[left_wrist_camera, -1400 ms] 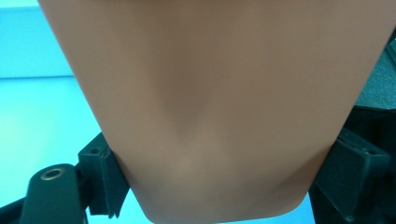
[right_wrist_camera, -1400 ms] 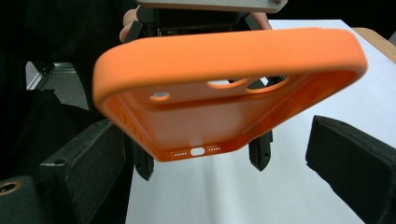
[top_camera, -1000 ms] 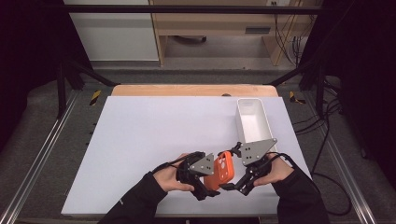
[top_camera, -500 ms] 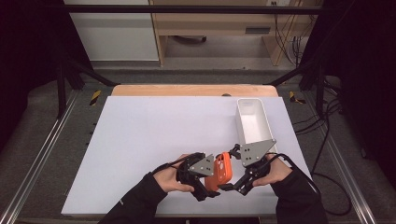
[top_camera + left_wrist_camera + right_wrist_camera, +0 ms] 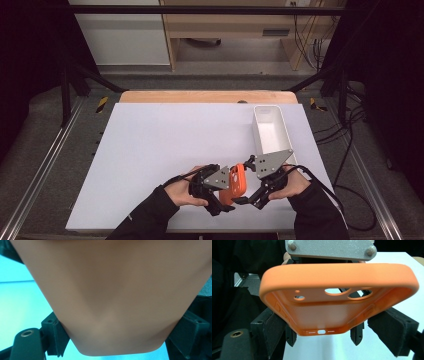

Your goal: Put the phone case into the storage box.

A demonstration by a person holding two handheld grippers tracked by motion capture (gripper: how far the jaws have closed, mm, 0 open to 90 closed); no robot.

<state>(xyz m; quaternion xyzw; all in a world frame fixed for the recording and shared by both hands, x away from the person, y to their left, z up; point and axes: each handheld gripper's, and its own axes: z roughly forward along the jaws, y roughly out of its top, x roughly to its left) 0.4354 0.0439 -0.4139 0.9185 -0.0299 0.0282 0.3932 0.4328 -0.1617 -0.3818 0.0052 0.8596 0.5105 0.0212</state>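
Two hands low over table, left tongs (image 5: 226, 196) and right tongs (image 5: 246, 192) clamped on orange phone case (image 5: 237, 181).

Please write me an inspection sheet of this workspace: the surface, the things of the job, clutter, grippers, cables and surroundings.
Surface: white table top, a wooden strip along its far edge.
Job's things: orange phone case, empty, held off the table between both grippers; camera holes and port cut-outs show in the right gripper view.
Clutter: white bin at the right of the table, nothing seen inside.
Grippers: left gripper shut on the case; right gripper has just closed on its sides.
Cables: one trails from the right gripper off the table edge; more hang at the far right.
Surroundings: metal frame rails, grey floor, wooden furniture behind.
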